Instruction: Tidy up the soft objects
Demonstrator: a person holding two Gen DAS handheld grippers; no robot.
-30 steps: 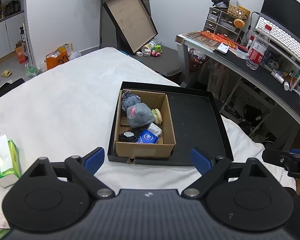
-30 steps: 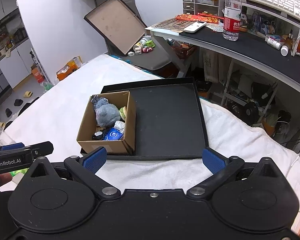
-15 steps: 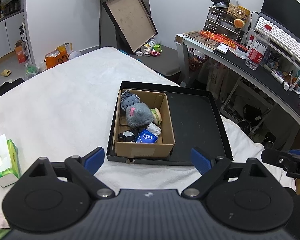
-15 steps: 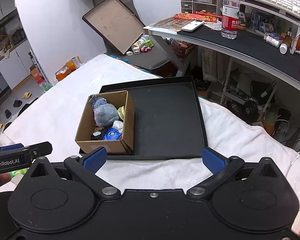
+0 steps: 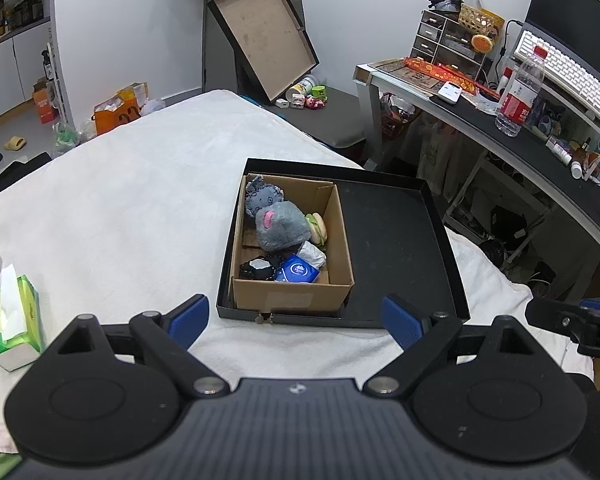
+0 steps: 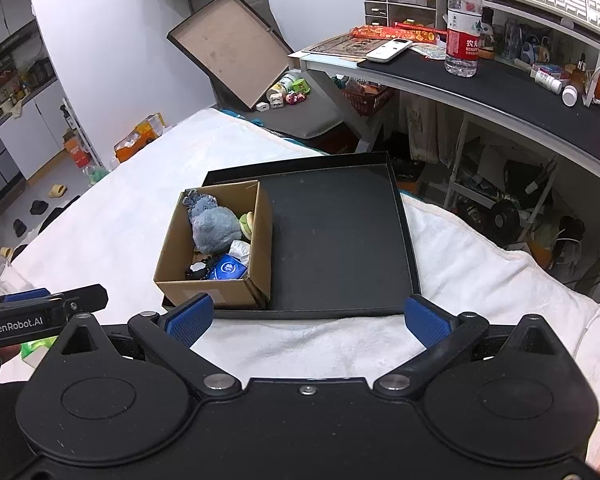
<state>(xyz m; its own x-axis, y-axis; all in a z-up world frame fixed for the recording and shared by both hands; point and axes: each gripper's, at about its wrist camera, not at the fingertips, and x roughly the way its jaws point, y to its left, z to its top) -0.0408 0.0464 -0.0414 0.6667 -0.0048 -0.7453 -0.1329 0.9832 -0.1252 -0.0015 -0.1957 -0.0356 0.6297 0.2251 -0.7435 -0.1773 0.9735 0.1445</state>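
A cardboard box (image 5: 290, 298) stands in the left part of a black tray (image 5: 392, 248) on the white bed. In it lie a grey plush toy (image 5: 282, 226), a smaller grey plush (image 5: 262, 196), a plush burger (image 5: 318, 228), a blue packet (image 5: 298, 270) and a small black item (image 5: 256, 268). The box (image 6: 204, 296) and grey plush (image 6: 214, 226) also show in the right wrist view. My left gripper (image 5: 296, 322) is open and empty, short of the tray's near edge. My right gripper (image 6: 306, 320) is open and empty, near the tray's (image 6: 340, 240) front edge.
A green tissue box (image 5: 12, 322) sits on the bed at the left. A desk (image 6: 500, 84) with a water bottle (image 6: 462, 20) and keyboard stands to the right. A tilted box lid (image 5: 260, 36) leans behind the bed. White bedding (image 5: 120, 200) surrounds the tray.
Both views have shifted only slightly; the right gripper has edged a little toward the tray. Both grippers stay open and empty.
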